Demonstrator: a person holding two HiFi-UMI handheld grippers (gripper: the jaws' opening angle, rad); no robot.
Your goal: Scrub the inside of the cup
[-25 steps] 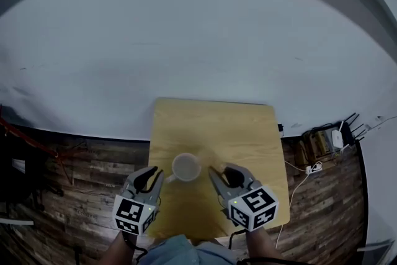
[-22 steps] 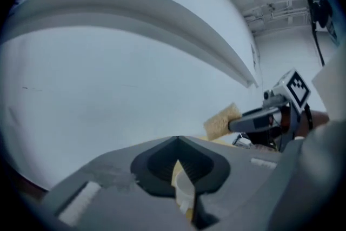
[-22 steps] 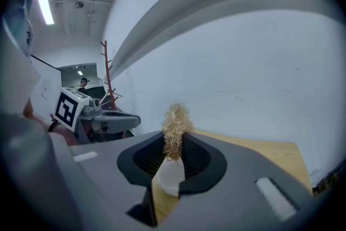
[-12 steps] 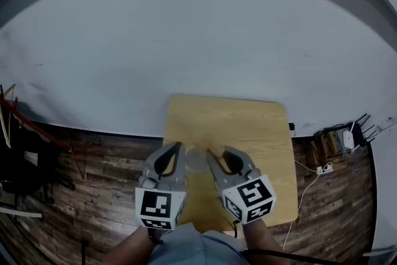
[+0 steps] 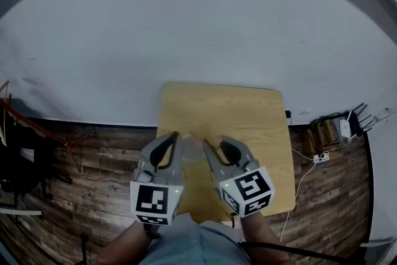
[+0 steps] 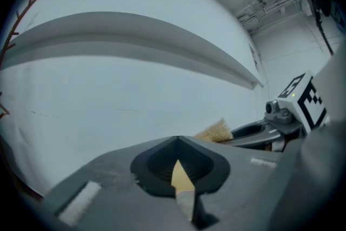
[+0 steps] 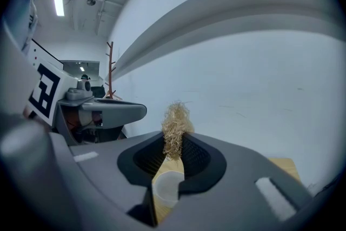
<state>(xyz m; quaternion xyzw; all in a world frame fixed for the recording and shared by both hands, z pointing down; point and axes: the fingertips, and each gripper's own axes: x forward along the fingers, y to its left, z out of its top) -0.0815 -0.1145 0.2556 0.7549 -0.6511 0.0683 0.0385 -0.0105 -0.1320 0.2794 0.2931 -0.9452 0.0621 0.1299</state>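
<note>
A pale cup (image 5: 193, 149) stands on the small wooden table (image 5: 248, 115), partly hidden between my two raised grippers. My left gripper (image 5: 176, 136) hovers above the cup's left side. Its jaws meet at the tips (image 6: 177, 139) with nothing between them, and a sliver of the cup (image 6: 186, 204) shows through the gap below. My right gripper (image 5: 206, 144) hangs at the cup's right, shut on a straw-coloured scrubber tuft (image 7: 175, 124) that sticks out past the tips (image 7: 174, 135). The same tuft (image 6: 215, 131) shows in the left gripper view. Below the right jaws the cup (image 7: 165, 189) appears on the wood.
The table stands against a white wall, with dark plank floor (image 5: 93, 164) on both sides. A power strip and cables (image 5: 319, 158) lie on the floor at the right. A thin reddish stand (image 5: 25, 127) leans at the left.
Both grippers have risen from beside the cup, the left one more. The left jaws, open near the cup's handle a second ago, are shut now. The cup stays on the table.
</note>
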